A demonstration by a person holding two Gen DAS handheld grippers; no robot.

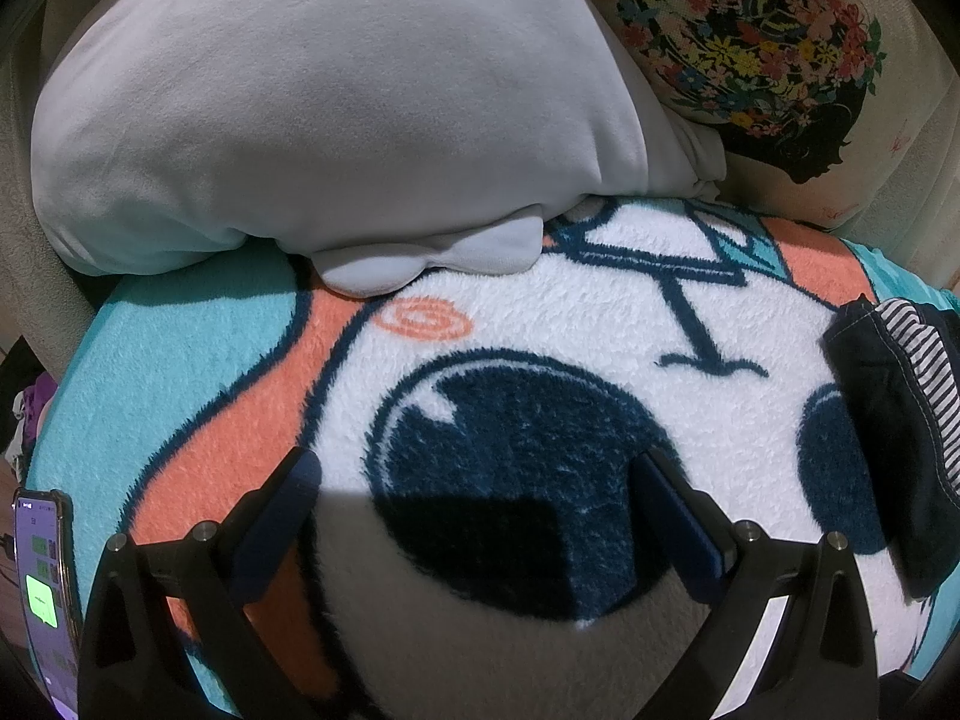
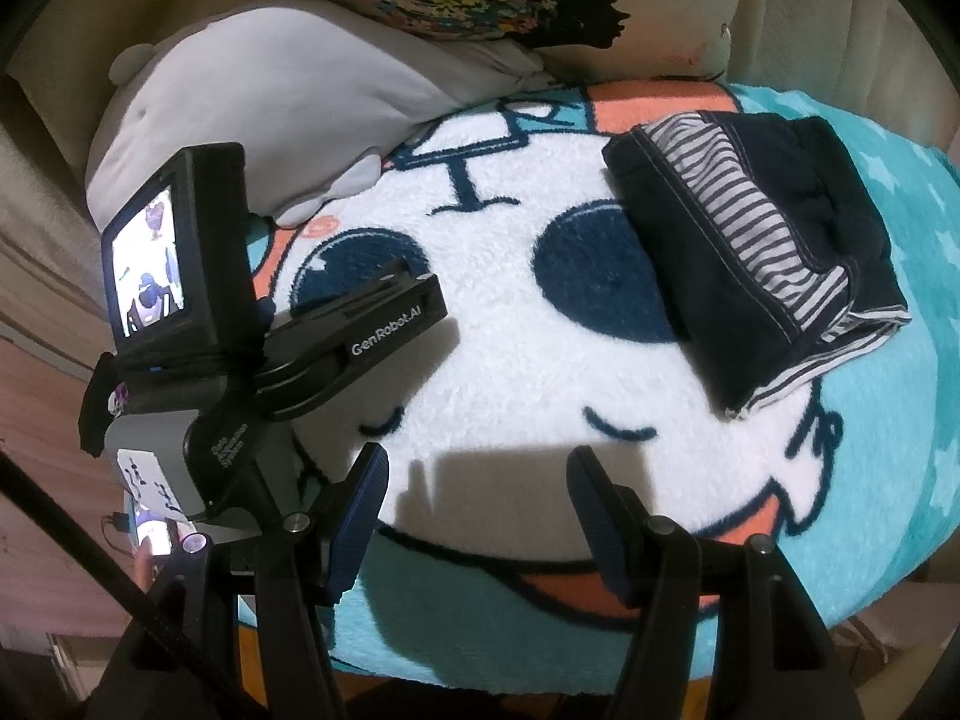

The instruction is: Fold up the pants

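Observation:
The dark navy pants (image 2: pixel 762 252) with a striped lining lie folded in a compact bundle on the right side of the cartoon fleece blanket (image 2: pixel 510 372). In the left wrist view the pants (image 1: pixel 900 438) show at the right edge. My left gripper (image 1: pixel 480 480) is open and empty, low over the blanket's dark eye patch; its body (image 2: pixel 336 348) shows at the left of the right wrist view. My right gripper (image 2: pixel 477 474) is open and empty, near the blanket's front, apart from the pants.
A large grey plush pillow (image 1: pixel 336 114) lies at the back left on the blanket. A floral cushion (image 1: pixel 762 60) leans behind it. A lit phone (image 1: pixel 45 576) stands at the left edge. The blanket's front edge (image 2: pixel 540 660) drops off toward the floor.

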